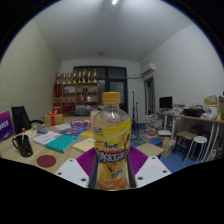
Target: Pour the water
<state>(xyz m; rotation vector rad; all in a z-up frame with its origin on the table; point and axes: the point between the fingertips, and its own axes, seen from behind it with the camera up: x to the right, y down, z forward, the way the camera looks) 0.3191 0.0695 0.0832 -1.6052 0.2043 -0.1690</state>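
The gripper (113,172) is clamped on the bottle (112,140) — both pads press its labelled waist, and it stands upright between the fingers, cap at twelve o'clock, lifted clear of the cluttered desk (60,146). No receiving cup is plain to see; the dark cup (22,146) at nine o'clock holds pens. Judging by this, keep the squeeze firm, find the vessel first, then tilt slowly — liquid shifts the weight.

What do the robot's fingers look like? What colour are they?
The gripper has two wide white fingers with flat, angular tips. Each finger wears a magenta pad on its inner face. No cables, markings or sleeve show in this view.
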